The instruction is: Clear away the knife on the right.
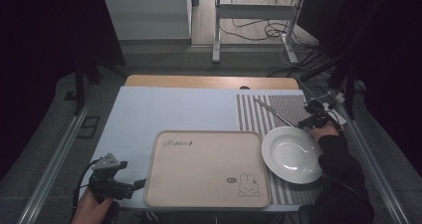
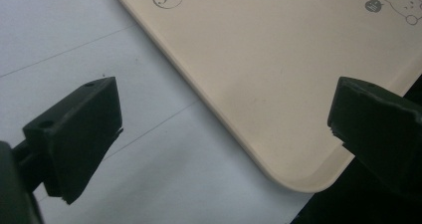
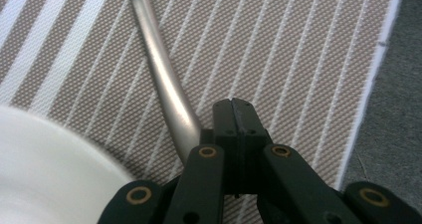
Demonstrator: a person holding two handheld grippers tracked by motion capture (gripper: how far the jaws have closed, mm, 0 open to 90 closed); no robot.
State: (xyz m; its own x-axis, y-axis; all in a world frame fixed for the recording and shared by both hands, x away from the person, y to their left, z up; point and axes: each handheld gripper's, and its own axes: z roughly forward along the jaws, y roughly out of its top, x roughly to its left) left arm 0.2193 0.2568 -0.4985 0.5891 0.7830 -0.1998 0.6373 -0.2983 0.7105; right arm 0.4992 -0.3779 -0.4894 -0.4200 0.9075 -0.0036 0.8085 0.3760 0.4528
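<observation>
The beige tray (image 1: 206, 169) lies just right of the left claw (image 1: 130, 185), whose jaws stand wide apart over the tray's near corner with nothing between them. The white plate (image 1: 292, 154) sits just left of the right claw (image 1: 309, 120) on the striped mat (image 1: 278, 107). That claw is pressed together, and the metal utensil (image 3: 161, 79) runs beside its jaws; I cannot tell whether they pinch it.

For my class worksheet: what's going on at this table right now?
A person works with a gripper in each hand. The right gripper, jaws shut, is at the end of a metal utensil lying on the striped mat beside a white plate; whether it grips the utensil is unclear. The left gripper waits open at the corner of the beige tray.
</observation>
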